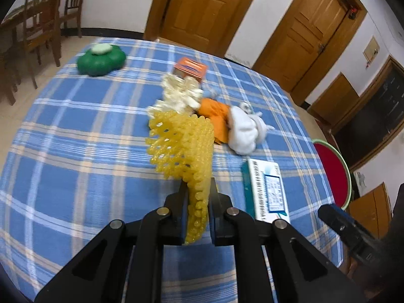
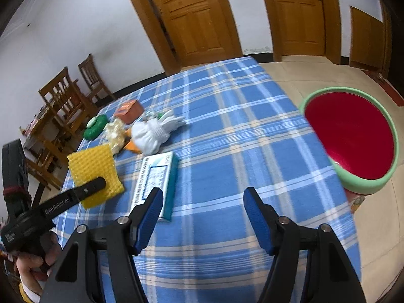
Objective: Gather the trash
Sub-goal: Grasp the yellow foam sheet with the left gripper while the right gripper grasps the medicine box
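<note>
One view only: red bin's [image 2: 353, 136] interior.

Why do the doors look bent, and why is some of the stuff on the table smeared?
Both wrist views use fisheye lenses, so the doors bow near the edges. In the left wrist view, the white foam net and orange box are blurred; the yellow foam net held by the left gripper is sharper. The right wrist view looks crisper, without strong glare.

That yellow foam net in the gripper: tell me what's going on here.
A person is clearing trash off the plaid table. The left gripper is shut on the yellow foam net, lifted off the cloth. The right gripper is open and empty near the medicine box. The red bin stands beside the table.
</note>
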`<state>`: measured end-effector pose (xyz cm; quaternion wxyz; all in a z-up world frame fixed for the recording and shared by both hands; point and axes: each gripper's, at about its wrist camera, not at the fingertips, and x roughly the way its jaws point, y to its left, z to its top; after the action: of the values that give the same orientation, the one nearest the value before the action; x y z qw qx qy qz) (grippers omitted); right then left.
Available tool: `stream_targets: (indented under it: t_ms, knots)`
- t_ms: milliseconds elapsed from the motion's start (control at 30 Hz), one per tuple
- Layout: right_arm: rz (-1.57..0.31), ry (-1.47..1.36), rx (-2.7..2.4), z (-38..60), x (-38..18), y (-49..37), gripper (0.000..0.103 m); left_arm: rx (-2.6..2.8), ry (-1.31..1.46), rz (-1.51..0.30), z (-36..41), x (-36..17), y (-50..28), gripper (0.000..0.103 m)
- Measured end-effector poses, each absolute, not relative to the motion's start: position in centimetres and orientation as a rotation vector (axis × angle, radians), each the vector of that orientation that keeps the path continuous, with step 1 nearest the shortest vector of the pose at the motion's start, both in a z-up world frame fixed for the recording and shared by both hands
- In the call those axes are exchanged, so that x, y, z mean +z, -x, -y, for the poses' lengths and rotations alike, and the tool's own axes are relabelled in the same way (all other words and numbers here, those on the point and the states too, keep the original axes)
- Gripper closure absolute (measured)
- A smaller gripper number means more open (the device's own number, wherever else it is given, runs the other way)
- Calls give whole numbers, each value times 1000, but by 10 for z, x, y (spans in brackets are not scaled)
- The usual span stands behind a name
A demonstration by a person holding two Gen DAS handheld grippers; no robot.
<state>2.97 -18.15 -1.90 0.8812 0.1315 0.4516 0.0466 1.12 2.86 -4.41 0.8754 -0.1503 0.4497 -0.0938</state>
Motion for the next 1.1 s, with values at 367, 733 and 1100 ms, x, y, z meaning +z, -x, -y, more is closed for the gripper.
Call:
stream_targets:
  t_ms: [367, 733, 1100]
  knots:
    - [-995, -190, 176, 127, -35, -38, 34, -138, 337, -882, -67, -41, 2, 91]
    - [-1024, -139, 171, 107, -50, -44, 33, -150, 359, -890, -72, -51, 5, 91]
    - [-991, -117, 145, 114, -50, -40, 49, -166, 353, -885, -68, -47, 9, 91]
